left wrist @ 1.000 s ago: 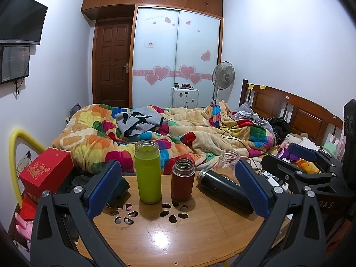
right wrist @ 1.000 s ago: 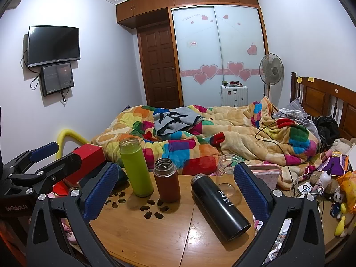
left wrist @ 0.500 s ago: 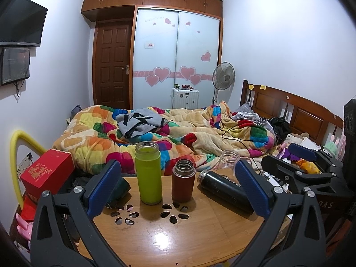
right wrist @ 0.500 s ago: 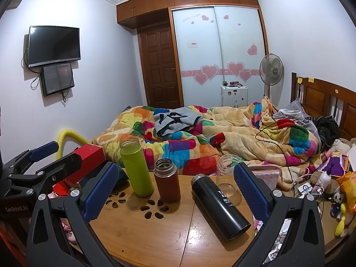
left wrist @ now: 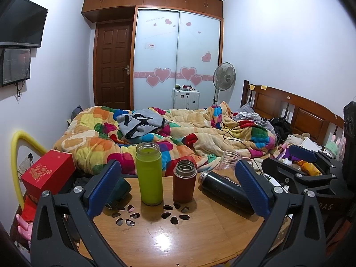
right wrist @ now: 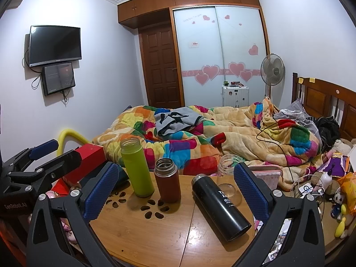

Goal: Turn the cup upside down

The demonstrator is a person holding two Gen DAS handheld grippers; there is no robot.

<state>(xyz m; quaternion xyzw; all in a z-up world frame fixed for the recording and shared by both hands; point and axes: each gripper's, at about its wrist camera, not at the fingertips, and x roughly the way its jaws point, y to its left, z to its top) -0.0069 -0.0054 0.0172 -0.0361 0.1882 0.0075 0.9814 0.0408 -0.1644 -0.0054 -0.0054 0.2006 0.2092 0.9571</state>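
On a round wooden table (left wrist: 155, 240) (right wrist: 155, 233) stand an upright green flask (left wrist: 148, 174) (right wrist: 136, 168) and a shorter brown-red flask (left wrist: 184, 181) (right wrist: 167, 180), both uncapped. A black flask (left wrist: 227, 192) (right wrist: 221, 207) lies on its side to their right. A clear glass jar (left wrist: 229, 159) (right wrist: 228, 178) stands behind it. My left gripper (left wrist: 178, 187) is open and empty, well short of the flasks. My right gripper (right wrist: 175, 188) is open and empty, also back from them. Each gripper shows in the other's view: the right one (left wrist: 311, 169), the left one (right wrist: 33, 160).
A red box (left wrist: 47, 173) (right wrist: 89, 158) sits at the table's left edge with a dark teal object (left wrist: 120, 188) beside it. A bed with a colourful quilt (left wrist: 178, 138) lies behind the table. Cables and toys (right wrist: 329, 184) clutter the right side.
The left view has drifted very slightly; the flasks sit a touch higher in frame. The right gripper and all objects have not moved.
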